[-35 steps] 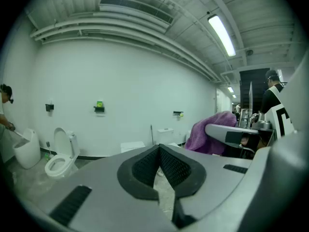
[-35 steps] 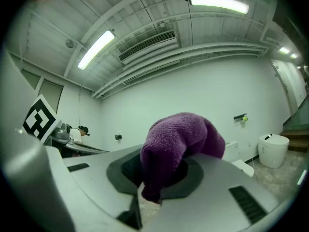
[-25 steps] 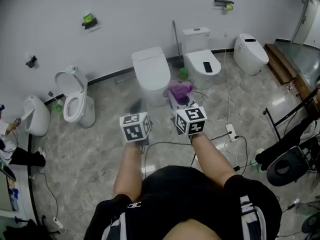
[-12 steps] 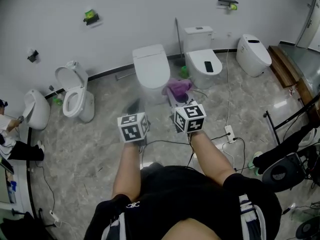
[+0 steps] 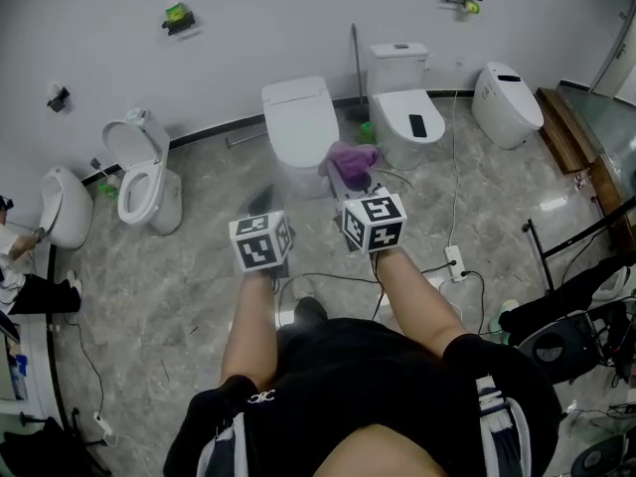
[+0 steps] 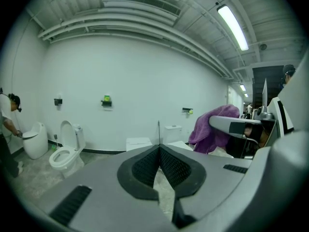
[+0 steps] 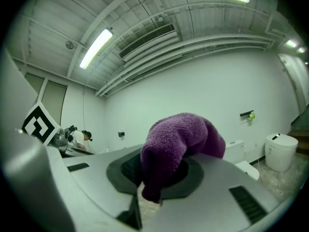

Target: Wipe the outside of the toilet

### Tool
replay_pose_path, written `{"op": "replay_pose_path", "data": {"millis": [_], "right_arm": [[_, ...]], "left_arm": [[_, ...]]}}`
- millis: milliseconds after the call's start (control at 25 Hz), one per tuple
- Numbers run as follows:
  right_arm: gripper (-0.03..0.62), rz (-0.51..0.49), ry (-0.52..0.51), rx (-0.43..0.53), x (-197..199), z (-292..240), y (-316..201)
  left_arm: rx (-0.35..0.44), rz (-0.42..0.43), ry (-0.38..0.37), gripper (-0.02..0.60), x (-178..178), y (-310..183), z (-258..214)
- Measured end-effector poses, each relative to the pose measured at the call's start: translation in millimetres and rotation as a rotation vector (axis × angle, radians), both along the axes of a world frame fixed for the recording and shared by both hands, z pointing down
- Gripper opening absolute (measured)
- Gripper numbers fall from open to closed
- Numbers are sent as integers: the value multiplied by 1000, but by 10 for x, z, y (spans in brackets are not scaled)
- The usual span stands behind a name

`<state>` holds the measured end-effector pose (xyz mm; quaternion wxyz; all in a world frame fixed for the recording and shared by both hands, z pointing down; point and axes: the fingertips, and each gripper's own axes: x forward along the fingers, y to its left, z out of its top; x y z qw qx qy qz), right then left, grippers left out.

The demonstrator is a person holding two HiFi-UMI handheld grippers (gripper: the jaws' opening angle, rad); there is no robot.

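R gripper [image 7: 155, 177] fingers clenched on purple cloth [image 7: 181, 139], held fwd, prob. ready for wiping. L gripper [image 6: 159, 153] fingers closed, empty. Toilet [image 5: 298, 127], lid down, stands ahead by wall, well apart.

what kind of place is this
Likely a toilet showroom or test room, not a home bathroom: several toilets line one wall, cables cross the floor, and strip lights run along an industrial ceiling.

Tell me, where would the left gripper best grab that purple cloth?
Probably the loose bunch of purple cloth mounded over the jaws of the right gripper, approached from its left: that part faces the left gripper, whose jaws are shut.
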<state>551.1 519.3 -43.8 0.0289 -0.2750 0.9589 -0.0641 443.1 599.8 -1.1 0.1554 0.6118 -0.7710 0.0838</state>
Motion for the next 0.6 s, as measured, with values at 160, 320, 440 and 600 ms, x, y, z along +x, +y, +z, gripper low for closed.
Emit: {"op": "replay_pose_path", "data": {"millis": [160, 320, 440, 600], "right_arm": [[61, 4, 9, 30, -297, -70, -286], [61, 8, 17, 41, -629, -133, -648], [61, 10, 20, 60, -930, -207, -892], [61, 22, 13, 59, -1340, -281, -1255]], "left_arm": [[23, 9, 6, -3, -280, -316, -46], [31, 16, 14, -3, -599, -685, -101], [36, 21, 16, -3, -905, -968, -159], [30, 35, 8, -3, -1321, -1341, -224]]}}
